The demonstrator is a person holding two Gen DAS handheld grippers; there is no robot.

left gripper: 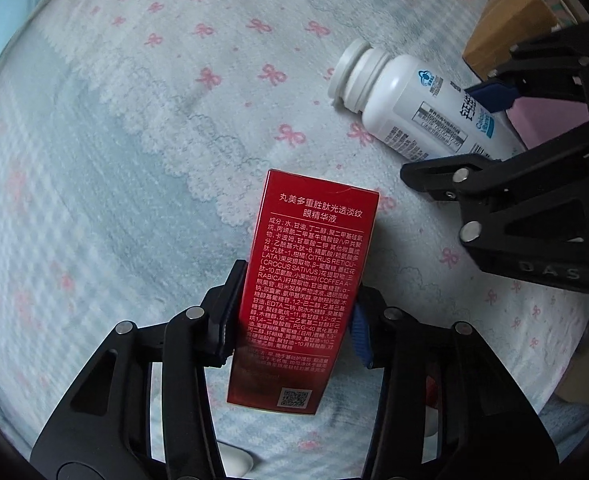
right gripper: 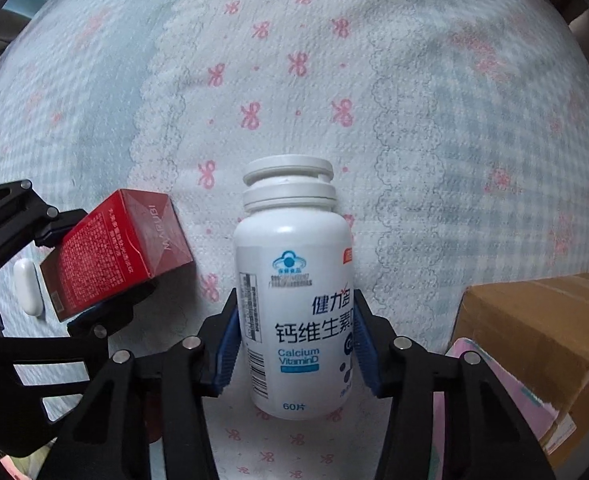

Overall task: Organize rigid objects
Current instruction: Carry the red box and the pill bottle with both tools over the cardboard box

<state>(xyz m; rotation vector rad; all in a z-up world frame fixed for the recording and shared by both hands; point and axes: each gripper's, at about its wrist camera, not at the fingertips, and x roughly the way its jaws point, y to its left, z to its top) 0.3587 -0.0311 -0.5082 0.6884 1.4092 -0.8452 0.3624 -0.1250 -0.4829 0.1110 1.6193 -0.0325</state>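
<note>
A red carton [left gripper: 306, 280] with white print lies on the bow-patterned bed sheet [left gripper: 134, 140]. My left gripper [left gripper: 294, 316] is shut on it, one pad pressed against each long side. To its right lies a white calcium pill bottle [left gripper: 414, 108] with a white cap. In the right wrist view that bottle [right gripper: 294, 300] sits between blue pads, and my right gripper [right gripper: 296, 340] is shut on its body. The red carton [right gripper: 114, 256] and the left gripper [right gripper: 66, 284] show at that view's left edge. The right gripper [left gripper: 534, 160] fills the right side of the left wrist view.
A brown cardboard box [right gripper: 534, 332] stands to the right of the bottle, with pink material [right gripper: 474, 356] at its foot. A small white oval object [right gripper: 28, 288] lies on the sheet beside the carton. The sheet [right gripper: 334, 80] stretches away beyond both objects.
</note>
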